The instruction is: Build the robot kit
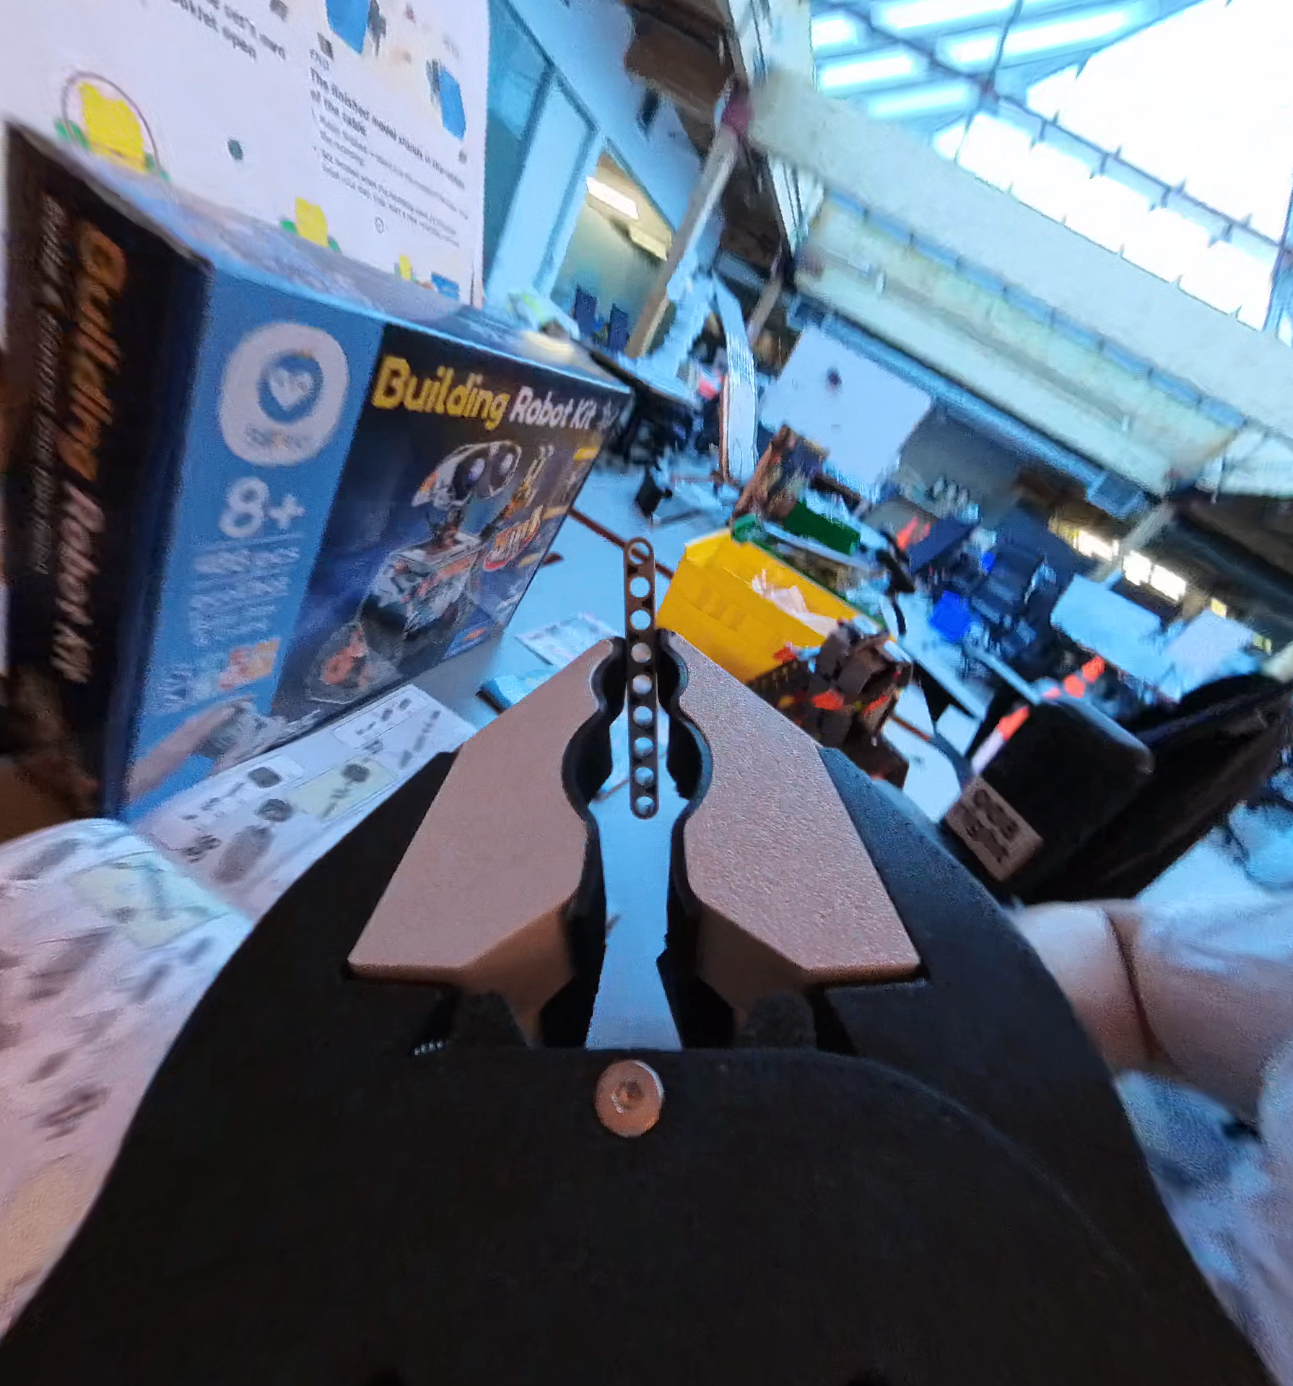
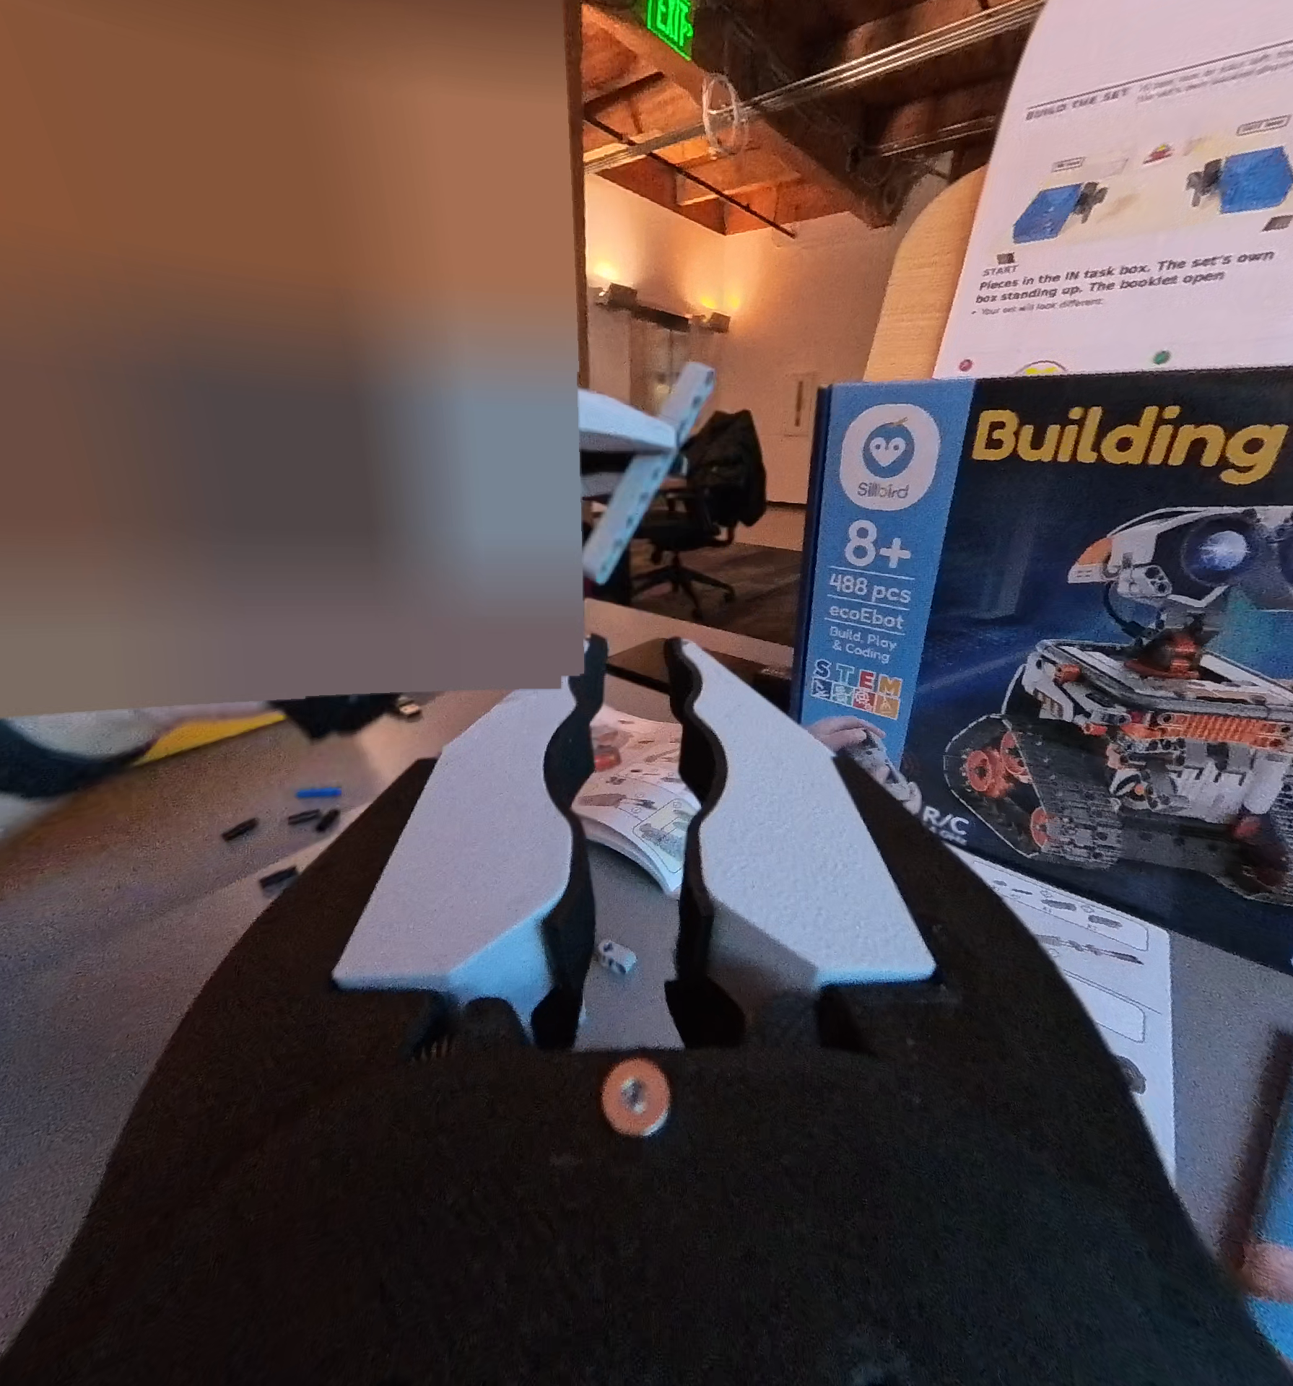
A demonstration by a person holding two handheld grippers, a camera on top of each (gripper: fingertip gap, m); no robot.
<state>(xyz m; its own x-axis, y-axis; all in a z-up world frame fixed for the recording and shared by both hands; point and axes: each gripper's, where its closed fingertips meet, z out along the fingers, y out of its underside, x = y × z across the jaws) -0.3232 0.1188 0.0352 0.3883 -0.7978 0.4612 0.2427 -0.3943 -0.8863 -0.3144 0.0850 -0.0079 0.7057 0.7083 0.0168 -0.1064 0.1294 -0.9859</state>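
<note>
Left wrist view: the left claw (image 1: 639, 660) pinches a thin black perforated beam (image 1: 641, 675) upright at frame centre, robot kit box (image 1: 313, 525) upper left, yellow bin (image 1: 733, 600) beyond. Right claw (image 2: 632, 667) gapes empty above a small white piece (image 2: 617, 958) on the table (image 2: 103, 975).

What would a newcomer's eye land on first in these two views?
In the left wrist view, a thin black beam with holes stands upright, pinched in the left gripper. A blue toy box stands right of the empty, open right gripper, above an open booklet.
</note>
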